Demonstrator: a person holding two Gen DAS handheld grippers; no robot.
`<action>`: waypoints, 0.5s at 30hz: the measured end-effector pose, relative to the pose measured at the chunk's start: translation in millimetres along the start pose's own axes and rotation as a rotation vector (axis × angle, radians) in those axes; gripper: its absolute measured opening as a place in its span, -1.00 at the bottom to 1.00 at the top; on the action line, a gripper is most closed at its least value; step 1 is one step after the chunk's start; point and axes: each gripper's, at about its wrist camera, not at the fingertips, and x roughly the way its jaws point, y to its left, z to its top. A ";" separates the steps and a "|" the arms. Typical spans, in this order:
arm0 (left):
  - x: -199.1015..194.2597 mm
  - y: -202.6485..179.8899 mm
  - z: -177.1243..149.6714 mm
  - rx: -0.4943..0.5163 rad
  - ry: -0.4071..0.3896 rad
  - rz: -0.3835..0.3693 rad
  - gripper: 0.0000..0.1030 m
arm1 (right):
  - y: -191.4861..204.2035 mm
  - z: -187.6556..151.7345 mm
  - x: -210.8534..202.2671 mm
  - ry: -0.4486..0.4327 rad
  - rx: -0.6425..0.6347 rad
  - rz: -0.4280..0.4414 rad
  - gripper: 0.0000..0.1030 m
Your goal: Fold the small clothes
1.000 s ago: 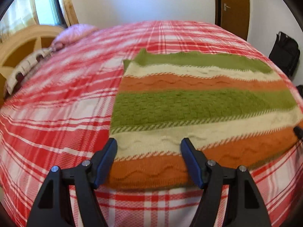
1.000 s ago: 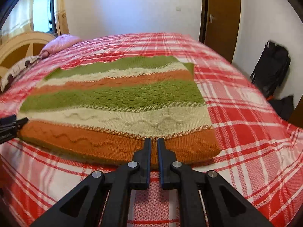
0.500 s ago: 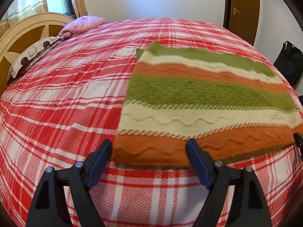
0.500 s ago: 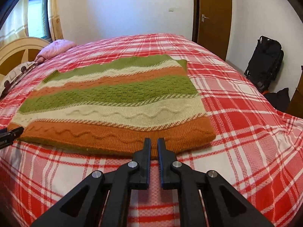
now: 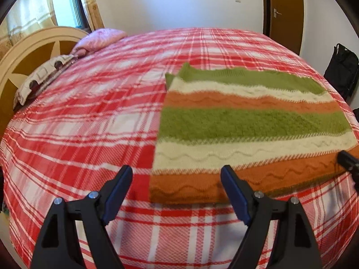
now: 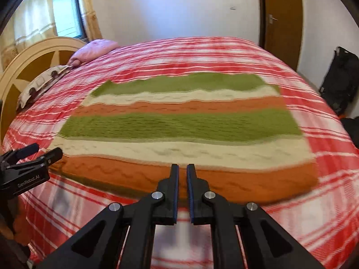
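Note:
A knitted garment with green, cream and orange stripes (image 5: pixel 246 130) lies flat on the red plaid bed; it also shows in the right wrist view (image 6: pixel 184 130). My left gripper (image 5: pixel 176 174) is open and empty, held just above the bed at the garment's near left corner. My right gripper (image 6: pixel 182 168) is shut with nothing between its fingers, just in front of the garment's near orange edge. The left gripper also shows at the left of the right wrist view (image 6: pixel 38 152), and the right gripper's tip shows at the right edge of the left wrist view (image 5: pixel 349 161).
The red plaid bedspread (image 5: pixel 101 123) covers the bed. A pink pillow (image 5: pixel 98 40) and a patterned pillow (image 5: pixel 42 78) lie by the cream headboard (image 5: pixel 27 51) at the left. A black bag (image 5: pixel 342 71) stands on the floor at the right, near a brown door (image 5: pixel 285 11).
Both grippers have pulled back from the garment's near edge and risen, so more of the bed shows. The left gripper stayed open and shifted left; the right stayed shut.

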 end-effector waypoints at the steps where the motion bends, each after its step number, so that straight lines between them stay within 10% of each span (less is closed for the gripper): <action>1: 0.0 1.5 1.3 0.000 -0.002 0.001 0.66 | 5.9 -3.1 5.9 0.015 -0.012 0.003 -0.87; 15: 24.0 8.2 -4.9 -0.029 0.078 0.004 0.77 | 11.1 -22.3 9.3 -0.071 -0.061 -0.001 -0.86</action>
